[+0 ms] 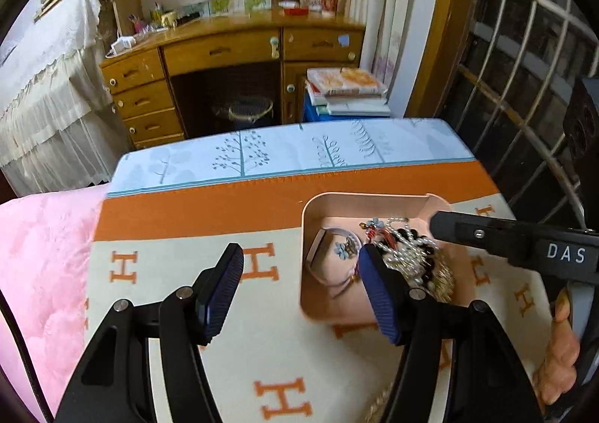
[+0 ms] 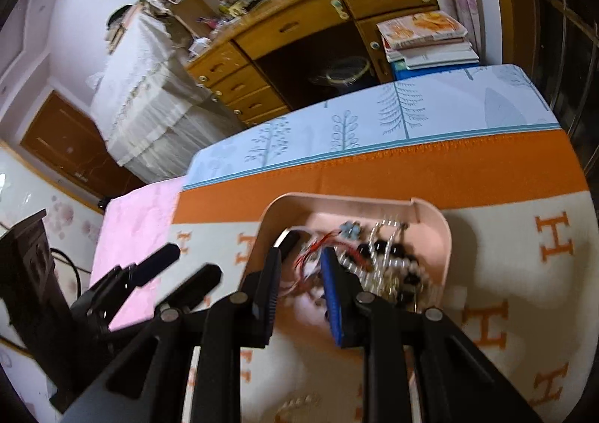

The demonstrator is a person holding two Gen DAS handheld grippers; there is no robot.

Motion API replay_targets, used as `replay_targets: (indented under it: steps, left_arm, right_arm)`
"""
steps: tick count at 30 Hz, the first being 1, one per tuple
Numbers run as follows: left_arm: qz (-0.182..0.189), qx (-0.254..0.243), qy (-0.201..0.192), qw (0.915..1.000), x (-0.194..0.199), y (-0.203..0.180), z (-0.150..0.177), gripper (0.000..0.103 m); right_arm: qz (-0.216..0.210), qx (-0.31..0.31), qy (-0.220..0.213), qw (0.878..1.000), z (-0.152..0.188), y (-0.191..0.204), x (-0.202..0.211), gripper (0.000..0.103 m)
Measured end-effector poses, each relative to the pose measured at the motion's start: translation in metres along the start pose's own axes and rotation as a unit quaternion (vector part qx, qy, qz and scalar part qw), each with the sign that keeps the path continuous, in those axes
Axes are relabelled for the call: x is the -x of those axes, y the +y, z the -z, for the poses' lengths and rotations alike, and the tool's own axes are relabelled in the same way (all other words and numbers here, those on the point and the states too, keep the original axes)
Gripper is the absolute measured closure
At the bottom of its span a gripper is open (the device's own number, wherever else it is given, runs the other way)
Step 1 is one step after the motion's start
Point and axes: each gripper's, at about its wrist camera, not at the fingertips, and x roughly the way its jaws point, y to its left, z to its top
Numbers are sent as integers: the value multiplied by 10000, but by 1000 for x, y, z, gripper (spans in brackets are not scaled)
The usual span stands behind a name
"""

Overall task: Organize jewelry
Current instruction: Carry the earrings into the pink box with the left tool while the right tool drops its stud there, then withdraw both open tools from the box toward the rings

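Jewelry heaped in a pink tray (image 1: 374,200) on the H-patterned blanket (image 1: 262,348).
The right gripper (image 2: 299,286) hangs over the tray, fingers parted and empty, the jewelry pile (image 2: 389,265) just right of them. The left gripper (image 1: 299,292) is wide open, empty, its right finger (image 1: 378,295) over the tray's near edge beside the pile.

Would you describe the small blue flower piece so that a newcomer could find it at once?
Start at the orange-and-cream blanket with H letters, then the pink tray on it. The blue flower piece lies on the tray floor left of the tangled bead heap, apart from it: pale blue petals, unlike the white and black beads.
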Motion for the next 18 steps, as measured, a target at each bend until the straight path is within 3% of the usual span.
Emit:
replay_targets:
  steps: [3,10,18]
  left_arm:
    - [234,145,19,9996,23,8,7,41]
    - [-84,151,217,9996,67,14,36,41]
    - [-325,16,-20,9995,91,11,94,41]
  right_arm:
    - [-106,127,-148,9998,17,8,26,80]
    - [-346,377,-405,9979,47,27,67,80]
    - [-398,849,-609,9937,86,54,83,80]
